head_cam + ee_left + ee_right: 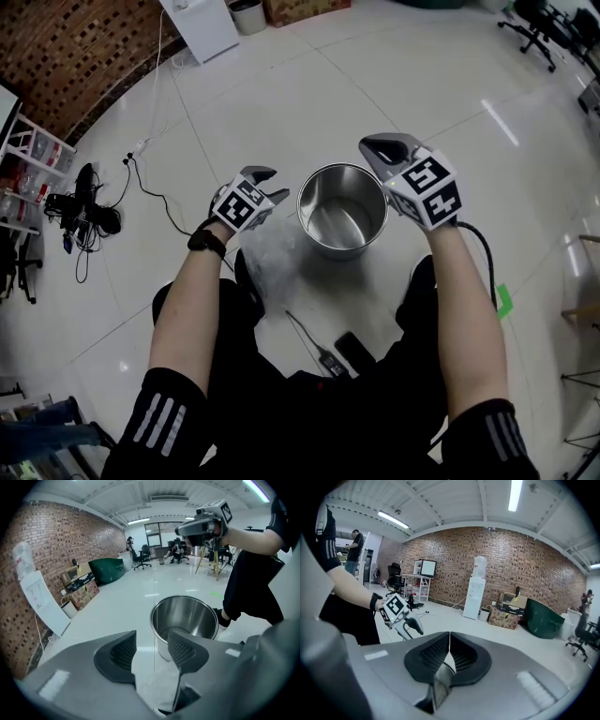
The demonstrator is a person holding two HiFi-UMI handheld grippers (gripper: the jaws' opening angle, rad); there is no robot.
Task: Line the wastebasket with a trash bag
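Between the grippers: steel wastebasket (339, 217) upright on white floor tiles, unlined, its inside bare.
Left of the basket: clear bag (272, 251) crumpled on the floor, just beside the basket's wall and the left shoe (246, 279).
Left gripper (152, 648): tilted down over the bag, jaws spread, nothing pinched; bag and basket show through the gap.
Right gripper (449, 651): above the basket's right rim, jaws pressed together with nothing between them.
Right shoe (421, 281): black, near the basket's other side.
Between the legs: a black device (354, 350) with a thin cable, near the basket but apart from it.
Brick wall (56, 541): white water dispenser (40, 597), small bin (69, 607), cardboard boxes (84, 592) and a green beanbag (107, 570) along it, well away.
Far left: shelf (33, 150); a cord (159, 195) trails across the tiles toward the left arm.
Right floor: green mark (503, 300), apart from the basket.
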